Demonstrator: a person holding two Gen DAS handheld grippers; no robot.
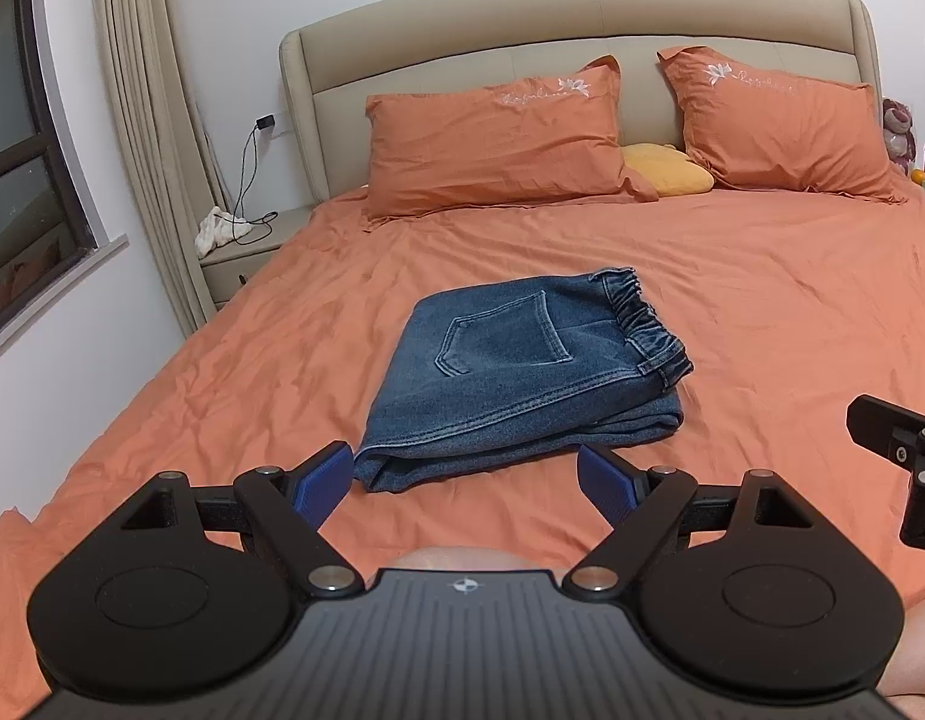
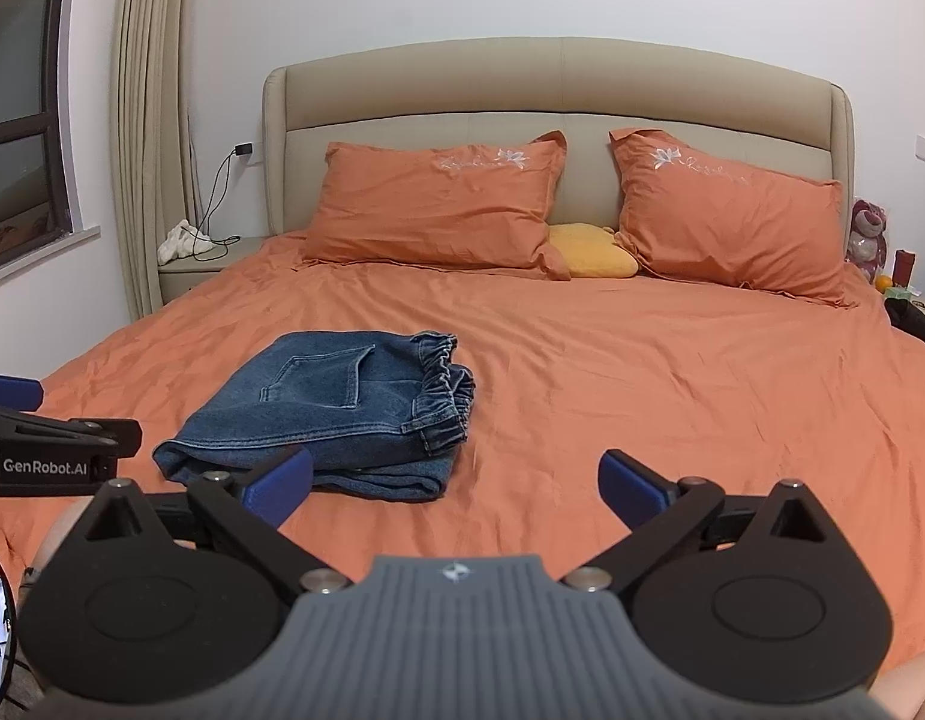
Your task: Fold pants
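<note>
Blue denim pants (image 1: 516,378) lie folded into a compact stack on the orange bed sheet (image 1: 762,312), back pocket up and elastic waistband to the right. My left gripper (image 1: 465,483) hovers just in front of the stack's near edge, open, with nothing between its blue pads. In the right wrist view the pants (image 2: 330,408) sit ahead and to the left. My right gripper (image 2: 456,483) is open and empty, over bare sheet to the right of the stack. Part of the right gripper (image 1: 900,450) shows at the left view's right edge.
Two orange pillows (image 2: 438,210) and a yellow cushion (image 2: 588,252) rest against the beige headboard (image 2: 558,84). A nightstand (image 2: 192,264) with a white cloth and charger cable stands left of the bed. A window and curtain (image 2: 150,120) are on the left; a plush toy (image 2: 867,234) is at far right.
</note>
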